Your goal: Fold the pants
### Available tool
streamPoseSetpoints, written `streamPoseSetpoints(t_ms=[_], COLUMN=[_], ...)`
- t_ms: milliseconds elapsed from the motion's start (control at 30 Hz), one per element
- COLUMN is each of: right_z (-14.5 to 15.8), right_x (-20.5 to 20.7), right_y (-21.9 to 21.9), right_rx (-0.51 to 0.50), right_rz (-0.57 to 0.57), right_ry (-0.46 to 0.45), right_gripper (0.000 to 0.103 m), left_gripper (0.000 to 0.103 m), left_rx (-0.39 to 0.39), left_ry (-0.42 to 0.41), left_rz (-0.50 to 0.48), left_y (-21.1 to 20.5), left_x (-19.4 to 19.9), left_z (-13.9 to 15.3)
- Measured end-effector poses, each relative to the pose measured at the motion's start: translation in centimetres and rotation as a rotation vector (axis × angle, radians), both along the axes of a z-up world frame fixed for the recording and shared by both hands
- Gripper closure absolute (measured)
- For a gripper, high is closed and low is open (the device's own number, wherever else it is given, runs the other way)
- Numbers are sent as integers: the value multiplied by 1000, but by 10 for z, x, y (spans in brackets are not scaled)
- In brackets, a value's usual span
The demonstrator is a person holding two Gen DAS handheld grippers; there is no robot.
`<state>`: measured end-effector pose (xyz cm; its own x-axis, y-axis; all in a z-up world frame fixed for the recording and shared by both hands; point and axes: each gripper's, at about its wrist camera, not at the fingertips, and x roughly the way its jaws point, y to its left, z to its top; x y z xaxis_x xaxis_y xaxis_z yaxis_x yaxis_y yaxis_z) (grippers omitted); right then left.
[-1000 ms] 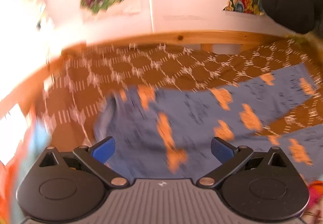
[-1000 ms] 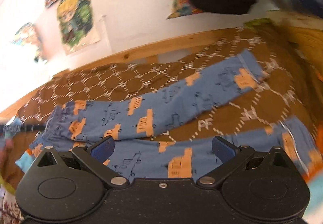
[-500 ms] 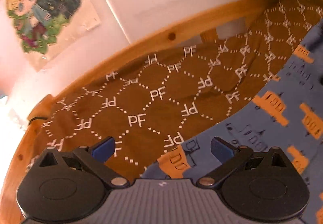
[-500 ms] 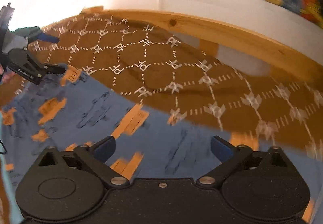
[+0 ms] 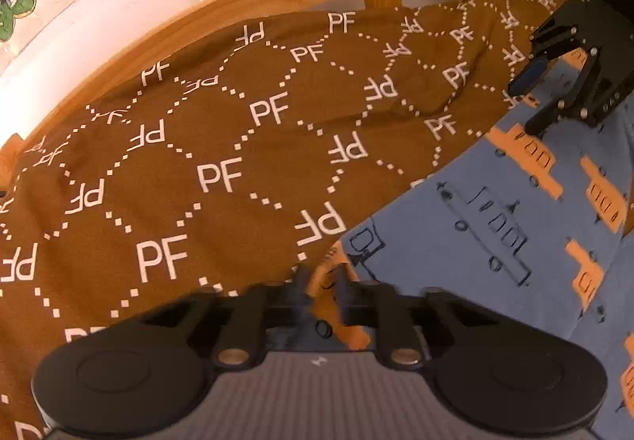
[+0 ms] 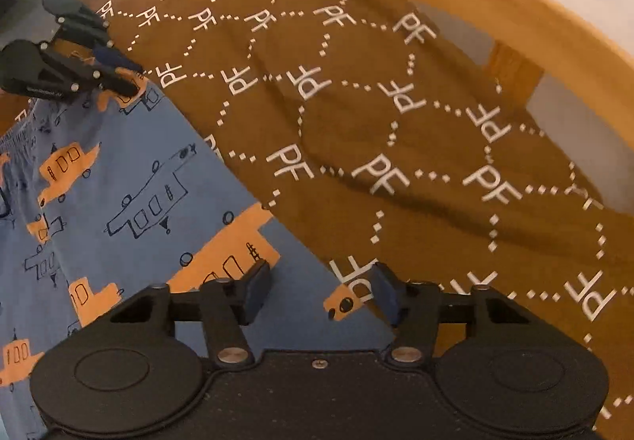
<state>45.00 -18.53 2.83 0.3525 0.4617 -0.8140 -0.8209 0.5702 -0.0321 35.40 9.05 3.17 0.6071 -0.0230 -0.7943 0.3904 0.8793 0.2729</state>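
Since half a second ago both tools have dropped to the far edge of the pants and drawn their fingers in. Through the left wrist camera, the left tool (image 5: 320, 283) is pinched narrow on the corner of the blue pants (image 5: 495, 226), an orange patch of cloth bunched between its fingers; the pants run away to its right over the brown PF bedspread (image 5: 222, 146), toward the right tool (image 5: 527, 103), which sits on the same edge with a clear gap between its fingers. Through the right wrist camera, that right tool (image 6: 321, 291) is half-closed, straddling the hem without yet gripping it; the pants' (image 6: 130, 182) long axis runs leftward to the left tool (image 6: 119, 77). The edge spans both tools, so lifting it toward the person likely follows.
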Motion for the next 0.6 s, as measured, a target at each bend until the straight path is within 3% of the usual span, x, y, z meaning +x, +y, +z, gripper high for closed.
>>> streamPoseSetpoints(t_ms=[33, 67, 200, 333, 433, 500, 600], right_z=[0, 0, 2, 23, 42, 48, 41], right_x=[-1, -3, -18, -33, -30, -22, -3], right_y=[0, 1, 6, 7, 16, 28, 50], right_rx=[1, -10, -58, -47, -46, -63, -107], right_rz=[0, -2, 22, -25, -74, -107, -147], right_ry=[-2, -13, -85, -229, -345, -412, -442], right_gripper=[85, 103, 103, 103, 103, 103, 103], left_gripper=[100, 101, 103, 103, 103, 103, 103], left_rx=[-2, -15, -35, -27, 23, 29, 60], left_ry=[-3, -6, -69, -188, -262, -266, -244], left_rz=[10, 25, 71, 143, 180, 221, 267], left_y=[0, 0, -2, -5, -10, -11, -10], left_x=[0, 0, -6, -13, -8, 3, 18], left_z=[0, 1, 12, 32, 42, 45, 37])
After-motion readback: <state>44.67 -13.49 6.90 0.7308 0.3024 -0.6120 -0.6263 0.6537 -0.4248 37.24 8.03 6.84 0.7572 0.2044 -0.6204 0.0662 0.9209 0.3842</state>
